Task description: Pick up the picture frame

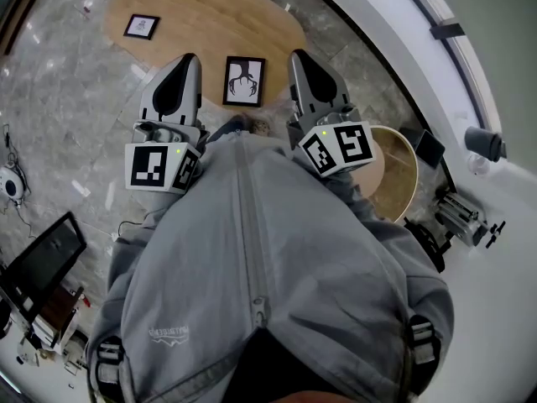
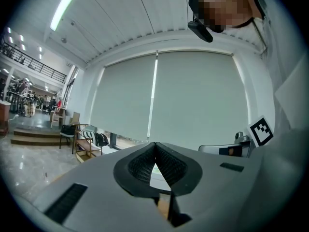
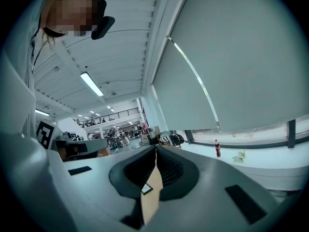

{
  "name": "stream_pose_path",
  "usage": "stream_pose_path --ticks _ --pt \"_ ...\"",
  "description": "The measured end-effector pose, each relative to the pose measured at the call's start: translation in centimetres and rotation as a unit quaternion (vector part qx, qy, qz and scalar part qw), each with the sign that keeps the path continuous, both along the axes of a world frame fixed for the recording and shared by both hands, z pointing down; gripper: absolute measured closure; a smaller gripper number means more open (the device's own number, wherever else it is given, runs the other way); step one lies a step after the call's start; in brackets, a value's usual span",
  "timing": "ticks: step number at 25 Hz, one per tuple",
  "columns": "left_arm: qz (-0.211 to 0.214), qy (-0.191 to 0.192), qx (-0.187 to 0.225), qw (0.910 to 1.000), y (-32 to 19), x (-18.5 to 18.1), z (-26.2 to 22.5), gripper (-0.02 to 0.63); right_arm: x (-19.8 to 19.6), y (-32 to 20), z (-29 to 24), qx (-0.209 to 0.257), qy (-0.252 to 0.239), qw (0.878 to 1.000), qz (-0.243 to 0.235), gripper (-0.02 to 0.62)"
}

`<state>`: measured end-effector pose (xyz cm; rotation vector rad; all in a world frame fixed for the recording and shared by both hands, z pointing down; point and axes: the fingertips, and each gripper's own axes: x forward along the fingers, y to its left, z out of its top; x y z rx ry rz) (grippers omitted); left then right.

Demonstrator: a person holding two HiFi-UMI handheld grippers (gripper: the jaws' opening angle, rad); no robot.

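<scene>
A black picture frame [image 1: 244, 81] with an antler drawing lies flat on the oval wooden table [image 1: 201, 15] far below me. A second, smaller frame [image 1: 141, 26] lies at the table's far left. My left gripper [image 1: 190, 60] and right gripper [image 1: 298, 57] are held level at chest height, one either side of the antler frame in the head view and well above it. Both are shut with nothing between the jaws. In the right gripper view the shut jaws meet at the right gripper [image 3: 155, 149], with table wood and a small frame [image 3: 146, 189] showing below.
A round wooden side table [image 1: 403, 179] stands at the right beside a white window ledge [image 1: 470, 91]. A dark screen and clutter [image 1: 42, 263] sit at the lower left. A cola bottle [image 3: 217, 148] stands on the ledge. Chairs and a shelf [image 2: 87, 141] stand by the blinds.
</scene>
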<state>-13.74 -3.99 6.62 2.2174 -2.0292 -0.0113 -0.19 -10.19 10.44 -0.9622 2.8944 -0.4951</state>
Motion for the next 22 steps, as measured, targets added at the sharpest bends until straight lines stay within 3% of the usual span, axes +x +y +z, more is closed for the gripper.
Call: stream_pose_path --ticks 9,17,22 --pt "0.074 0.007 0.015 0.9971 -2.8 0.1 -1.0 0.588 0.4 -1.5 -0.6 -0.005 0.009 0.999 0.044 0.563" --pt "0.118 0.030 0.016 0.9925 -5.1 -0.5 1.4 0.588 -1.4 -2.4 2.3 -0.019 0.031 0.998 0.045 0.563" --pt "0.135 0.004 0.002 0.9908 -6.6 -1.0 4.3 0.588 -2.7 -3.1 4.6 -0.022 0.036 0.999 0.034 0.563"
